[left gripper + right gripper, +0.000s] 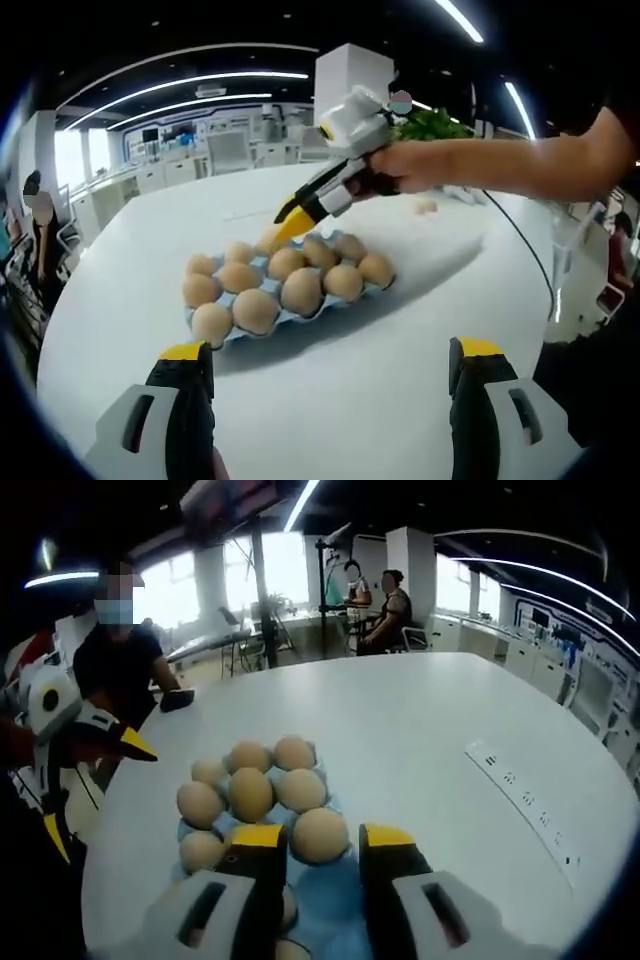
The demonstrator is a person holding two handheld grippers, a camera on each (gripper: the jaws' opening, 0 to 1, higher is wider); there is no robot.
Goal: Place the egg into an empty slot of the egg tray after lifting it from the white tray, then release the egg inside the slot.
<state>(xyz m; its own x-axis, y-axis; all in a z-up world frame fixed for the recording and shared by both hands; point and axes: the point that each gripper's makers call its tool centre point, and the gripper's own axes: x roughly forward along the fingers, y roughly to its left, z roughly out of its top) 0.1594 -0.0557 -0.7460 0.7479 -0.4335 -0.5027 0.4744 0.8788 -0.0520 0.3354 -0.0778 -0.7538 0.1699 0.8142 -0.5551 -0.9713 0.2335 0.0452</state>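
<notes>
Egg (320, 835) is sitting in the blue egg tray (335, 900) on the white counter (450, 720), between the right tool's (322, 850) parted tips (touching or not, I cannot tell). Left tool (332, 365) is hovering released, apart.

One blue egg tray (208, 338) on one white bench (400, 400). I count around thirteen eggs (301, 291) in it, give or take, since one at the back is half hidden. There's one more small egg-looking thing (427, 207) lying loose further out on the bench. Two claws: the left claw (330, 362) and the right claw (322, 842). In the right gripper view, three people (120, 660) are around the room.
</notes>
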